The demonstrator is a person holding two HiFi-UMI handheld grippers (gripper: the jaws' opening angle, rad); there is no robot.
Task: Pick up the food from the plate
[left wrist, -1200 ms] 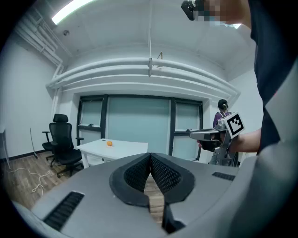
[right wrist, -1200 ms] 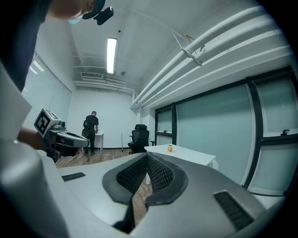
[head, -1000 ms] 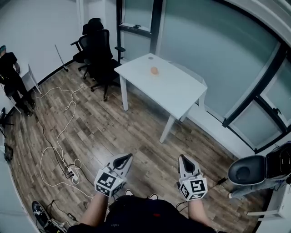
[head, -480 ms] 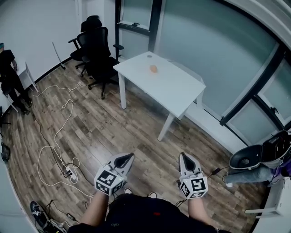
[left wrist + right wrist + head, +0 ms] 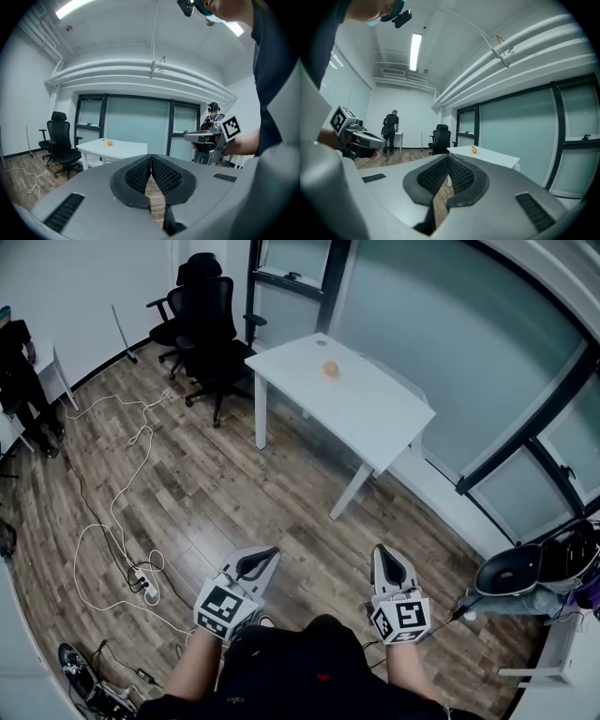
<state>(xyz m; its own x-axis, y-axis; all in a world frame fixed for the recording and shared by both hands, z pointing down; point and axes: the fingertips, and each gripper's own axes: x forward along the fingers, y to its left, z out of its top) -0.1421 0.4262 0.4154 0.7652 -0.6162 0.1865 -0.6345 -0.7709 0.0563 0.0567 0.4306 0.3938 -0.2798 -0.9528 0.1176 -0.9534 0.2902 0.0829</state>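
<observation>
Head view: both grippers hang low, close to the person's body, above the wooden floor (image 5: 234,493); the left gripper (image 5: 265,556) has its jaws pressed together with nothing between them; the right gripper (image 5: 384,556) likewise has its jaws closed and empty; a white cable (image 5: 120,521) loops across the floor on the left; farther off, well apart from both grippers, the small orange food (image 5: 330,369) rests near the far corner of the white counter (image 5: 375,418); black office chairs (image 5: 211,315) stand beyond its left edge.

Orange food (image 5: 330,369) on white table (image 5: 380,423); left tool (image 5: 268,555), right tool (image 5: 382,550) low, well apart from it.
</observation>
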